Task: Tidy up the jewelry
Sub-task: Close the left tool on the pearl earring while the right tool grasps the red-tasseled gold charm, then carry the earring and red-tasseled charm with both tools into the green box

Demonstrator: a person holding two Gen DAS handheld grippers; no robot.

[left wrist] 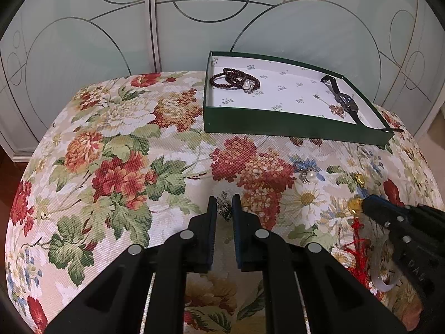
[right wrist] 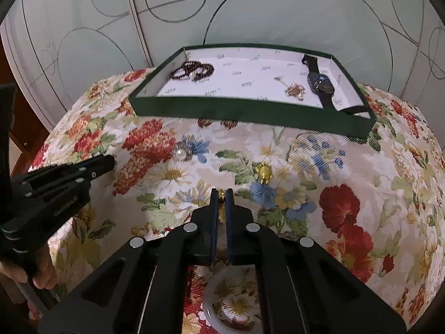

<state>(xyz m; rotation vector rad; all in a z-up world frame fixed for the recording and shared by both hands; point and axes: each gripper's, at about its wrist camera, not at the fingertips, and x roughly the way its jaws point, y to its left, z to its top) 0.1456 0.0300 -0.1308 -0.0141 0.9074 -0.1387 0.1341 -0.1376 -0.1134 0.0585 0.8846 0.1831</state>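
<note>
Floral cloth [right wrist: 347, 167]; watch [right wrist: 319, 82] lengthwise front-to-back in green tray [right wrist: 250, 112].

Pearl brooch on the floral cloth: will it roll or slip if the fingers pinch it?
The pearl brooch probably won't roll: its metal setting lies flat on the floral cloth. The round, glossy pearl likely slips under flat pads. Small, so probably light; the fine setting may bend.

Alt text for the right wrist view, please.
The right tool is shut on a small gold charm on a flowered cloth. Beyond it lie a gold pendant, a pearl brooch and a green tray holding a bead bracelet and a watch.
</note>
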